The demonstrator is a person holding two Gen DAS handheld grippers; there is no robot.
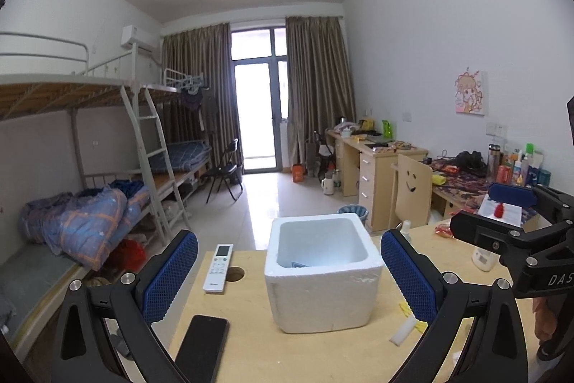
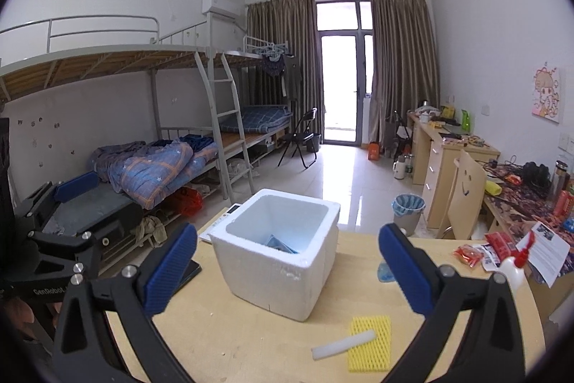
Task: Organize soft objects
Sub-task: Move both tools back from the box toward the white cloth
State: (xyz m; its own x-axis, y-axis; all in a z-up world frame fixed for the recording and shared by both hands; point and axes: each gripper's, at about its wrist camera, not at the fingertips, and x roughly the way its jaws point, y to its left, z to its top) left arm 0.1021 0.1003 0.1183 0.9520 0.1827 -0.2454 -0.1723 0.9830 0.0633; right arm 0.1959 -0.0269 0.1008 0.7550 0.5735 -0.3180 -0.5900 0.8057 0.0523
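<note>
Styrofoam box (image 2: 278, 252), white, open-topped, near the middle of a light wooden table (image 2: 251, 340); serves as the bin for soft items, and one blue soft piece (image 2: 281, 243) already lies inside against its wall.

Yellow foam mesh pad (image 2: 369, 343), flat on the table in front of the box, with a white foam stick (image 2: 342, 344) lying across its near-left corner; both not yet binned, presumably next.

Small blue soft item (image 2: 385, 271), on the table right of the box, partly hidden by a finger.

Right gripper (image 2: 287, 271): jaws spread fully wide, nothing between them, box framed ahead.

Left gripper (image 1: 288, 270): jaws likewise wide apart and empty.

Remote control (image 1: 219, 268) and phone (image 1: 202, 349), left of the box; not soft, likely to stay put.
</note>
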